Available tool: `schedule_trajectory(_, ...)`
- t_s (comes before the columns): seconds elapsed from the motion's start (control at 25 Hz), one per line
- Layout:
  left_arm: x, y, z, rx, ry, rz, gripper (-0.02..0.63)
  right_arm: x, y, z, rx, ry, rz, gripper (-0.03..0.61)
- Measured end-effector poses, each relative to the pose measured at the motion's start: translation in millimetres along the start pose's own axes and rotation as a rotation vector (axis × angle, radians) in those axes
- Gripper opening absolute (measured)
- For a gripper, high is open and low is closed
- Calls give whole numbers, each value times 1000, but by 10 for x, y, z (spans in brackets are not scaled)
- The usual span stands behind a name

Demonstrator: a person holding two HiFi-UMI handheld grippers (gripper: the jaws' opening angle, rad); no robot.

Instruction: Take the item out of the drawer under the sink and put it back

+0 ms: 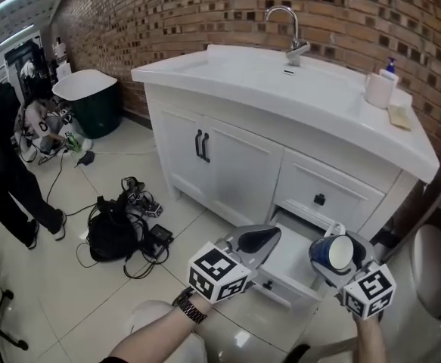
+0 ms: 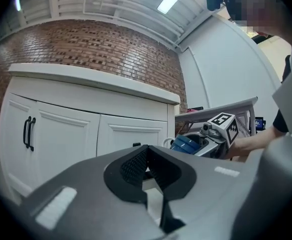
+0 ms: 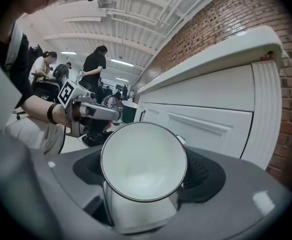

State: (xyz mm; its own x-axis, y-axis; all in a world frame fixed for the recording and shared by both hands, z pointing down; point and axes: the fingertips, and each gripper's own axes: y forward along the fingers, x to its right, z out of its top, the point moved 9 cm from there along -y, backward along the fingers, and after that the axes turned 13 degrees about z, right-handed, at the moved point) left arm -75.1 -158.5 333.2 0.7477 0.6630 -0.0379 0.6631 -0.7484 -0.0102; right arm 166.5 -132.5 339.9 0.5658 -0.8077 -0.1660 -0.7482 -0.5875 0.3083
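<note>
The right gripper [image 1: 340,257] is clasping a mug [image 3: 143,161] between its two jaws, which are standing wide and pressing on the mug's sides. The mug is blue outside and white inside. It is lying tipped over in the grip, with its open mouth facing back along the gripper and nothing showing inside it. Its white handle is pointing toward the cabinet.

The left gripper [image 2: 146,154] is sitting just to the left of the mug, apart from it. Its jaws are drawn together at the tips and nothing is sitting between them. A marker cube [image 1: 216,272] is riding on this gripper, with the person's wrist behind it, and a second cube [image 1: 369,290] is riding on the right gripper.

Beneath both grippers in the head view, the lower drawer [image 1: 279,290] of a white vanity is standing pulled open. The mug is being held up over the drawer's right end, not resting in it. Above the open drawer, a shut drawer with a black knob [image 1: 320,199] is showing. Two cabinet doors with black handles [image 1: 202,146] are standing to the left. A white sink top [image 1: 228,70] with a chrome faucet [image 1: 292,32] is running along a brick wall.
</note>
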Motion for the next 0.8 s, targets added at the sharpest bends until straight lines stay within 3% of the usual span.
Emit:
schedule_trajectory(0.2, 42, 69, -24, -22, -2, -13, 17, 133, 155, -207, -70, 46, 28, 411)
schedule_trajectory(0.48, 35, 50, -27, -54, 11, 4, 17, 416, 1069, -788, -296, 246, 138, 411)
schedule_trajectory(0.8, -23, 42, -1, -48, 2, 27, 17, 316, 1645, -1190, -488, 213, 183, 414)
